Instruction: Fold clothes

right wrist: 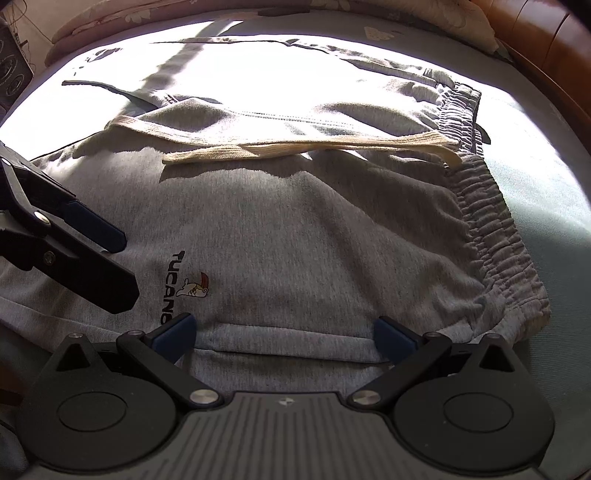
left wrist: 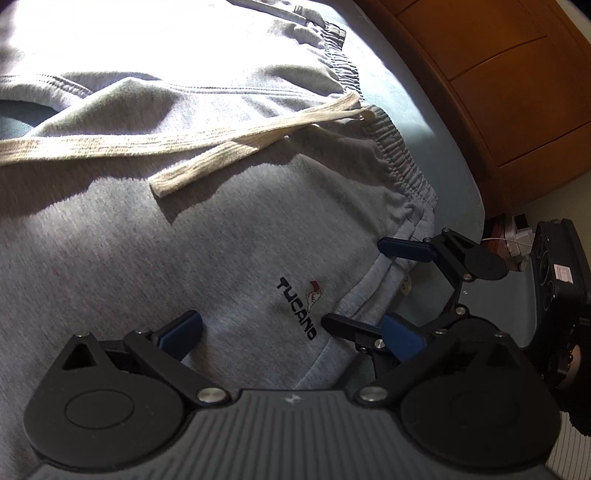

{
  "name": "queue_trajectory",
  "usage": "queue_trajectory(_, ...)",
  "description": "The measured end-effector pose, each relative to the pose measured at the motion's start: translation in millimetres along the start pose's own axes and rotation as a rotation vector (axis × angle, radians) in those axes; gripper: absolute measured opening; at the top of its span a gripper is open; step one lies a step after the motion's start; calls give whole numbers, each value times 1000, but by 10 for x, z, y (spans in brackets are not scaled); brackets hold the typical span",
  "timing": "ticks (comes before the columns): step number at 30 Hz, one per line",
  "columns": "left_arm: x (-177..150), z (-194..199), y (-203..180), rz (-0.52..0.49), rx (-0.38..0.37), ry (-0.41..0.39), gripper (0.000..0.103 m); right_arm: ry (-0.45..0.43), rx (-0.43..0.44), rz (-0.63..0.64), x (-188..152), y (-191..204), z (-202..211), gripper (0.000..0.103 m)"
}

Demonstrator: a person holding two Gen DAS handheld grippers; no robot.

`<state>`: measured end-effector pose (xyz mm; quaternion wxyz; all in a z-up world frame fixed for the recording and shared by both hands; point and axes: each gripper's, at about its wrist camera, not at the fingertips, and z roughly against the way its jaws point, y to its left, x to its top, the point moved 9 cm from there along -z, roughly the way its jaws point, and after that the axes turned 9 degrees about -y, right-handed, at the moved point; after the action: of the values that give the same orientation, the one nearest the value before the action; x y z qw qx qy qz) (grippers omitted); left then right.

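Grey sweatpants [left wrist: 207, 229] with a black TUCANO logo [left wrist: 299, 310] lie spread on a pale blue bed, also in the right wrist view [right wrist: 295, 229]. The elastic waistband [right wrist: 491, 229] is at the right. A cream drawstring [right wrist: 295, 146] lies across the cloth, also in the left wrist view [left wrist: 207, 151]. My left gripper [left wrist: 291, 332] is open, low over the cloth by the logo. My right gripper [right wrist: 284, 332] is open at the pants' near edge, its fingers either side of a fold. In the left wrist view the right gripper [left wrist: 369, 284] shows at the cloth's edge.
A wooden cabinet [left wrist: 498, 92] stands beside the bed at the upper right. The blue sheet [right wrist: 535, 155] shows beyond the waistband. A floral pillow [right wrist: 424, 14] lies at the far edge. A dark device [right wrist: 11, 62] sits at the far left. Bright sunlight washes out the far cloth.
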<state>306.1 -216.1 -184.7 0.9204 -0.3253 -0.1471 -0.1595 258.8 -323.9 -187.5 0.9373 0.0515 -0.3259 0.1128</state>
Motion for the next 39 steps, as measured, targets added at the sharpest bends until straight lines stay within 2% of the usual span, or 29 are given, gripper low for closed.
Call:
queue_trajectory(6, 49, -1, -18, 17, 43, 26, 102, 42, 16, 11, 36, -1, -23, 103)
queue_trajectory(9, 218, 154, -8, -11, 97, -37, 102, 48, 37, 27, 32, -7, -21, 103)
queue_trajectory(14, 485, 441, 204, -77, 233, -120, 102, 75, 62, 53, 75, -18, 11, 103)
queue_trajectory(18, 565, 665, 483, -58, 323, -155, 102, 18, 71, 101, 336, -4, 57, 100)
queue_trajectory(20, 567, 781, 600, -61, 360, -178, 102, -19, 85, 140, 509, 44, 54, 93)
queue_trajectory(25, 549, 1041, 832, -70, 459, -246, 102, -107, 146, 341, 1068, 415, -92, 76)
queue_trajectory(26, 535, 1074, 868, -66, 464, -253, 102, -121, 167, 395, 1171, 536, -149, 73)
queue_trajectory(27, 510, 1129, 925, -57, 467, -259, 102, -138, 185, 453, 1265, 669, -209, 67)
queue_trajectory(29, 452, 1206, 1020, -38, 473, -267, 102, -147, 212, 556, 1377, 908, -319, 63)
queue_trajectory(33, 333, 1360, 1218, 1, 488, -281, 102, -139, 251, 728, 1469, 1354, -572, 50)
queue_trajectory(34, 301, 1395, 1273, 12, 493, -283, 102, -131, 256, 747, 1471, 1419, -626, 44)
queue_trajectory(38, 210, 1474, 1441, 26, 508, -275, 102, -93, 257, 818, 1439, 1617, -833, 36)
queue_trajectory(39, 203, 1488, 1461, 23, 509, -277, 102, -89, 249, 836, 1426, 1650, -877, 30)
